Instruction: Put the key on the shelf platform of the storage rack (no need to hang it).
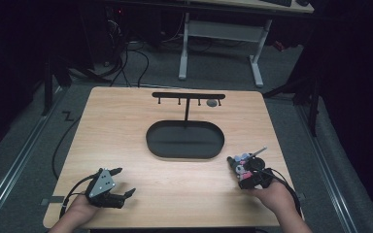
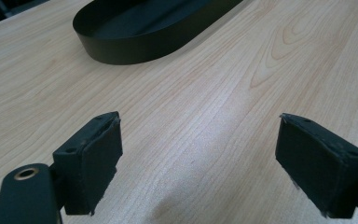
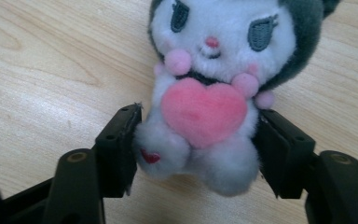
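Plush toy at the lower right of the wooden table, high view. The right gripper, held in the person's right hand, clasps a small plush doll whose white face, grey hood and pink heart appear in the right gripper view. The jaws are partly closed, each pad pressing into one flank of the doll's lower body just below the heart, and the fur bulges around them. The doll lies on its back on the tabletop, face up; its long axis runs from the feet at the lower centre of the right gripper view to the head at the top centre, so the head points away from the gripper. In the high view the doll sits at the lower right, just beside the right end of the black oval tray, with a thin stick-like piece projecting toward the upper right. A small red embroidered mark shows on one foot; no writing or brand can be read. The left gripper, at the lower left of the high view, rests with jaws spread wide over bare wood, holding nothing. A black T-shaped hook rack stands beyond the tray
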`<control>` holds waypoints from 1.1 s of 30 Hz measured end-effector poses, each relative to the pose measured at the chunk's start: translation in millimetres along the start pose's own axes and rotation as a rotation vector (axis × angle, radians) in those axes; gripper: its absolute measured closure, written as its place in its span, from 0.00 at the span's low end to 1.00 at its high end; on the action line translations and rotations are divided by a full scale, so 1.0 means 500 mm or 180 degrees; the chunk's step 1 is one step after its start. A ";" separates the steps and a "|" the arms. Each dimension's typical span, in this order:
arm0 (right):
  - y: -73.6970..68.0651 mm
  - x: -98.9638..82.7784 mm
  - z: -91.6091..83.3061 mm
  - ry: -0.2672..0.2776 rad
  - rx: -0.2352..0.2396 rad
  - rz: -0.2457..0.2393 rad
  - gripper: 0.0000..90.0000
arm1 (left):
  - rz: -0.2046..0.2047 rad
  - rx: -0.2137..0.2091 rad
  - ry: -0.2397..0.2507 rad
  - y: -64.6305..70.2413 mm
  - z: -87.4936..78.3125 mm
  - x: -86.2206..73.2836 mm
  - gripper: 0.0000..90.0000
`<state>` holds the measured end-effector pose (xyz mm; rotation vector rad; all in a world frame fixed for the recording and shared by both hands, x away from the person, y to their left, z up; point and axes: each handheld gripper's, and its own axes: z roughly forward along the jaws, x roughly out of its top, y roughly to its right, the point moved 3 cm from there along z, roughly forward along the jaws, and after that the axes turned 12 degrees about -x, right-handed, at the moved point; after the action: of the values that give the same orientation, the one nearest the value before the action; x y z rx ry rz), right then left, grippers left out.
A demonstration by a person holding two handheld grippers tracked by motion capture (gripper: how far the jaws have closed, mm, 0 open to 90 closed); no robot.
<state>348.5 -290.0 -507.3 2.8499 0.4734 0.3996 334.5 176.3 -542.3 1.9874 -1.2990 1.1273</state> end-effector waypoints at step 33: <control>-0.001 0.036 -0.074 0.0256 0.0078 0.0010 0.53 | 0.0004 -0.0006 -0.0008 0.001 0.001 0.000 0.17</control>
<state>353.4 -277.0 -468.6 2.8670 0.4920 0.5142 334.4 175.7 -542.5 1.9875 -1.3024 1.1242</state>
